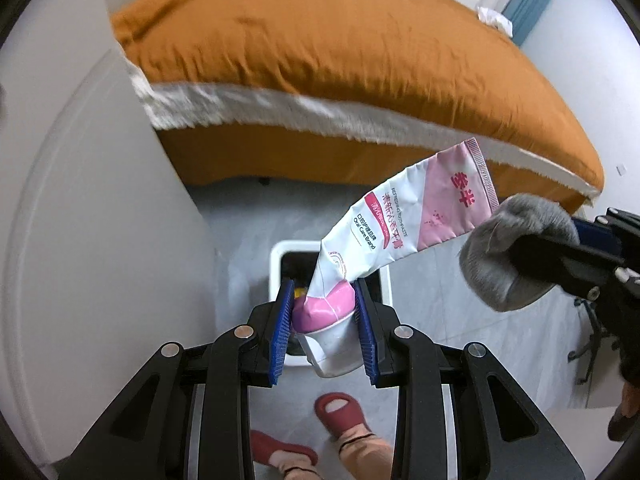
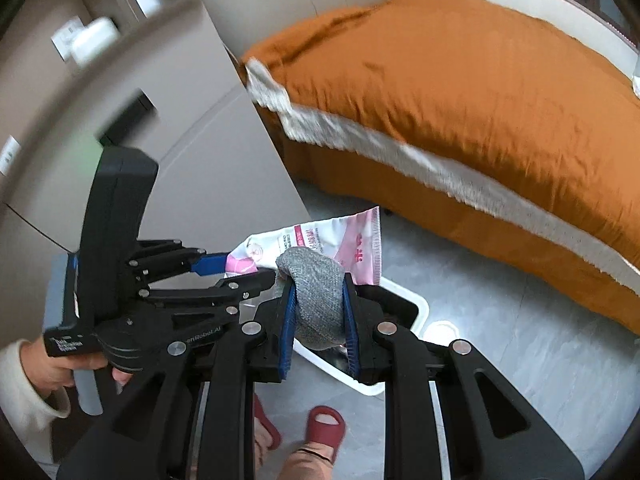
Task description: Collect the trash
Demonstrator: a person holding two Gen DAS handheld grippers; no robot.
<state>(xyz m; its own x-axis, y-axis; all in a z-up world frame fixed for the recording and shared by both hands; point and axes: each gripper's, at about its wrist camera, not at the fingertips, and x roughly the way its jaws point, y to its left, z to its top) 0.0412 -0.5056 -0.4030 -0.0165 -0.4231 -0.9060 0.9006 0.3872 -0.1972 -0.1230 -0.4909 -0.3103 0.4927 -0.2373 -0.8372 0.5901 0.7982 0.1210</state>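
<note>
1. toothpaste tube [image 1: 404,224] clamped at its cap end by left tool [image 1: 324,316] - blue pads [image 1: 280,332] pressed on both sides, crimped end sticking up to the right.
2. right tool [image 2: 320,312] closed on a grey sock [image 2: 320,300], sock bunched between the pads.
3. white trash bin [image 1: 276,268] on the grey floor [image 1: 240,216] directly below both tools - dark liner inside.
4. orange bed [image 1: 320,40] behind the bin; red slippers [image 1: 340,412] at bottom edge.
</note>
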